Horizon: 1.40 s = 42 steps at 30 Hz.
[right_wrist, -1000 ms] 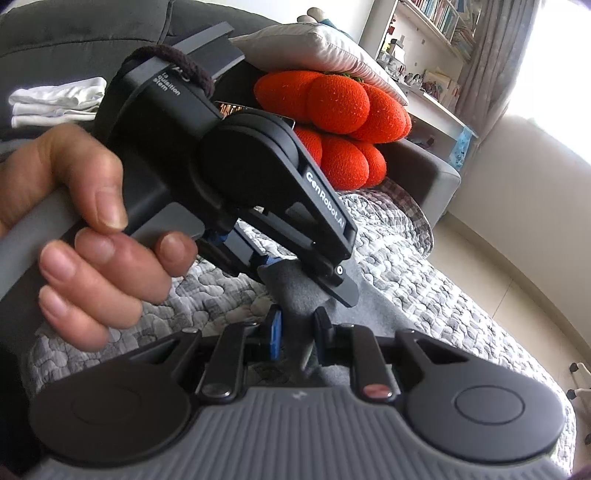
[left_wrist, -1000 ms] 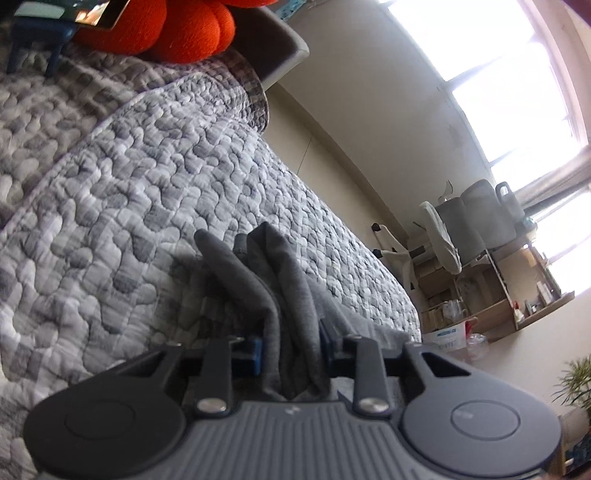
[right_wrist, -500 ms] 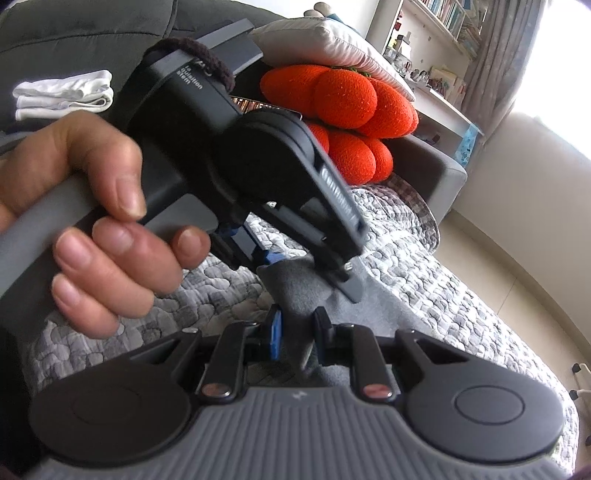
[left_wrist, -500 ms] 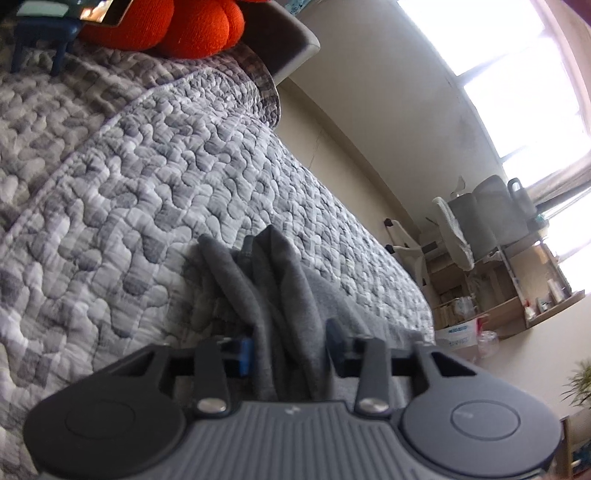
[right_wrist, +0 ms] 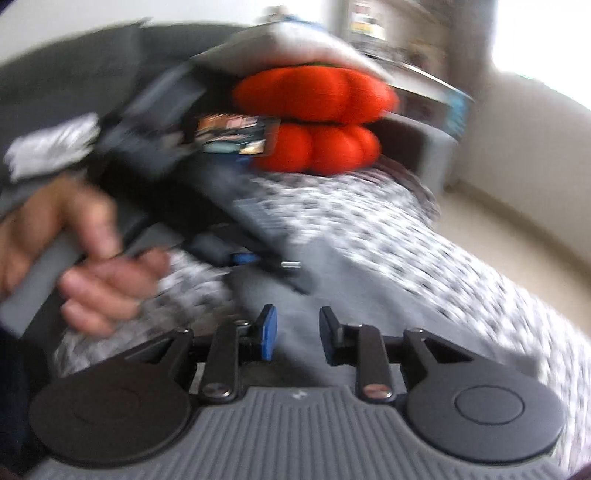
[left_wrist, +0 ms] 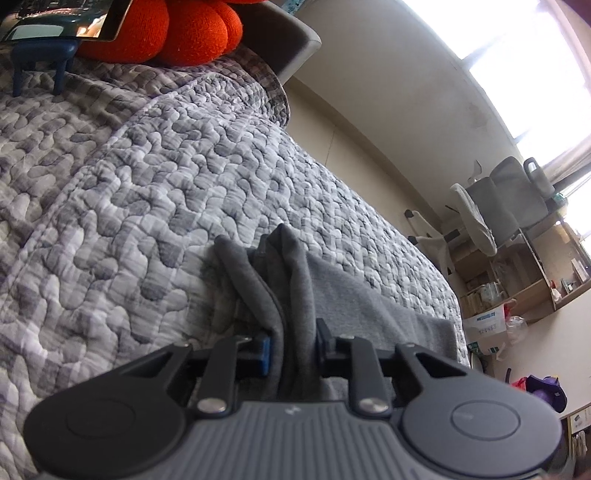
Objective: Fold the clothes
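The left gripper (left_wrist: 293, 349) has its jaws closing on a bunched fold of the grey garment (left_wrist: 354, 291), which fills the gap between them and is pinched by both pads. From the jaws the cloth rises in several upright ridges just ahead, then flattens into a smooth grey panel stretching away to the right across the quilted bedspread (left_wrist: 147, 192). Farther ahead and to the left, orange cushions (left_wrist: 166, 33) rest at the far end of the bed, with a small blue stand (left_wrist: 40, 61) beside them.

The right gripper (right_wrist: 297, 334) has its jaws opening — the blue pads stand apart with nothing pressed between them, and the grey garment (right_wrist: 332, 266) lies flat on the bed just beyond and below. This view is heavily blurred. Ahead and to the left of these jaws, a person's hand (right_wrist: 74, 254) grips the handle of the left gripper (right_wrist: 255, 258), whose tip meets the grey cloth. Beyond, the orange cushions (right_wrist: 317, 122) sit under a pale pillow (right_wrist: 295, 48), and folded white cloth (right_wrist: 51, 144) lies far left.
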Available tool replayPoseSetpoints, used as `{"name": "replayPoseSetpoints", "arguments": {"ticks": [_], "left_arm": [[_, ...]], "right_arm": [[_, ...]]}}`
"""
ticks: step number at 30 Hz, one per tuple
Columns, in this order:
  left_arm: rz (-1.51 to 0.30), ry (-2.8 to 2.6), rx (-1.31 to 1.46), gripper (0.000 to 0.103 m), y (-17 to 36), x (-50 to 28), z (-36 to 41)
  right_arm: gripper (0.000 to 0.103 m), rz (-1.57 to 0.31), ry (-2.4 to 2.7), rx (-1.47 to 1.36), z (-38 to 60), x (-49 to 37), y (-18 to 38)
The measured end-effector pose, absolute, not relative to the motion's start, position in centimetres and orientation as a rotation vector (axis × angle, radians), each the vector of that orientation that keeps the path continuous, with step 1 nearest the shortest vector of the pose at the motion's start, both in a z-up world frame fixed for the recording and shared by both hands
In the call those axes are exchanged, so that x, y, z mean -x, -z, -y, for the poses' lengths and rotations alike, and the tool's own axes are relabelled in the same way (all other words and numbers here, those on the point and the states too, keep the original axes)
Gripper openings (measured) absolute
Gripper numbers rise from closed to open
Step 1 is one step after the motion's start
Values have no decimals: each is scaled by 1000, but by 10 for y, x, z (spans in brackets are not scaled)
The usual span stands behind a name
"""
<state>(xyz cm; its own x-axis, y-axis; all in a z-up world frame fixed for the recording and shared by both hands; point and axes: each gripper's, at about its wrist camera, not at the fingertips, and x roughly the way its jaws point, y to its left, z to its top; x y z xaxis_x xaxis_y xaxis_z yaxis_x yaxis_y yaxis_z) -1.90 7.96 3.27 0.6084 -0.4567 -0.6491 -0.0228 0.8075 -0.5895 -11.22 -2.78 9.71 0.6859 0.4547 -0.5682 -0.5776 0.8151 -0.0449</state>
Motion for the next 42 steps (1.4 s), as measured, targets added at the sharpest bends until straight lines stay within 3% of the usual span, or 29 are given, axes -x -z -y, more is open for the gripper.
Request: {"name": "replayPoseSetpoints", "arguments": {"ticks": [6, 10, 12, 17, 20, 23, 27, 31, 42], "left_arm": [[-896, 265, 596, 22, -31, 20, -80], [-899, 261, 601, 22, -30, 21, -81], [-900, 260, 604, 22, -29, 21, -81], [-901, 260, 607, 22, -29, 21, -82], [-905, 257, 608, 22, -28, 22, -82], [-911, 258, 611, 22, -27, 21, -83], [-916, 254, 623, 23, -26, 20, -85], [-923, 248, 636, 23, -25, 20, -86], [-931, 241, 633, 23, -25, 20, -86]], "right_arm": [[33, -789, -312, -90, 93, 68, -79], [34, -820, -265, -359, 140, 60, -76], [28, -817, -173, -353, 155, 60, -76], [27, -800, -145, -366, 173, 65, -79], [36, -785, -66, -346, 180, 70, -82], [36, -785, -100, -429, 196, 77, -78], [59, -784, -206, -540, 210, 88, -76], [59, -820, -192, -509, 217, 99, -76], [59, -926, -258, -805, 248, 127, -58]]}}
